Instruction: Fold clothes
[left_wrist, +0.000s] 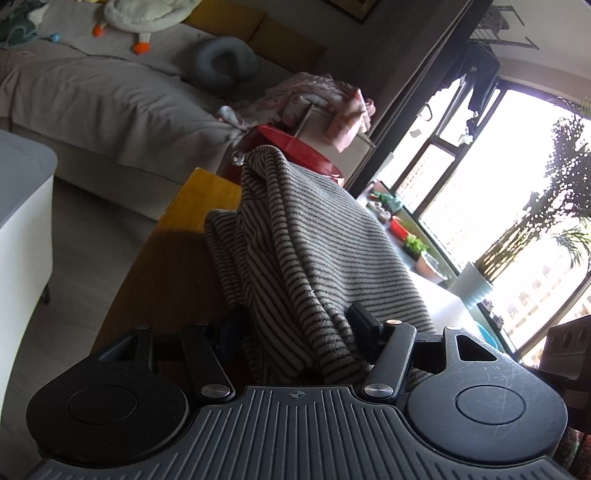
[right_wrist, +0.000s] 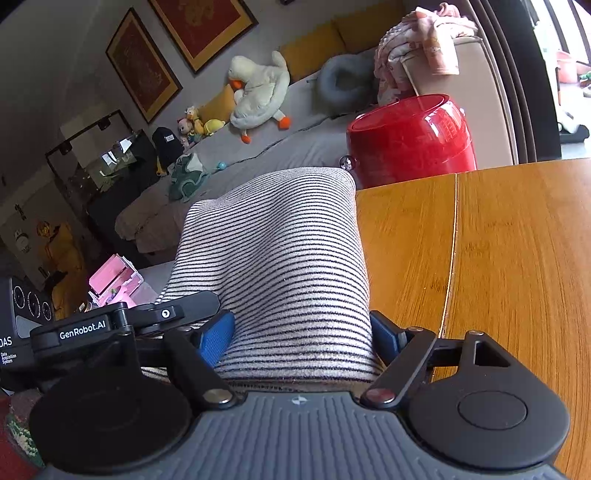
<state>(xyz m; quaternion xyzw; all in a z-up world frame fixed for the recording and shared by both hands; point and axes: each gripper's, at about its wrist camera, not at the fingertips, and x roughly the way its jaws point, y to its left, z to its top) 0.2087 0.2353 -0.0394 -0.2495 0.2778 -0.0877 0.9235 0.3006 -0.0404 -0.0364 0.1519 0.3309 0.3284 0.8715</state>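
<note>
A black-and-cream striped garment (left_wrist: 295, 243) is lifted over the wooden table (left_wrist: 207, 195), bunched in folds, and fills the middle of the left wrist view. My left gripper (left_wrist: 295, 325) is shut on its near edge, and the cloth hides most of both fingers. In the right wrist view the same striped garment (right_wrist: 280, 258) stretches smoothly away from me above the wooden table (right_wrist: 498, 258). My right gripper (right_wrist: 303, 336) is shut on that end, with a blue pad (right_wrist: 218, 336) showing at the left of the cloth. The left gripper's black body (right_wrist: 122, 321) sits just left of it.
A red bin (right_wrist: 413, 136) stands past the table's far edge, with a grey sofa (left_wrist: 92, 99) holding a plush duck (right_wrist: 258, 92) and a neck pillow (left_wrist: 225, 62) behind. Pink cloth (left_wrist: 325, 103) drapes a box. Potted plants (left_wrist: 413, 243) line the bright window.
</note>
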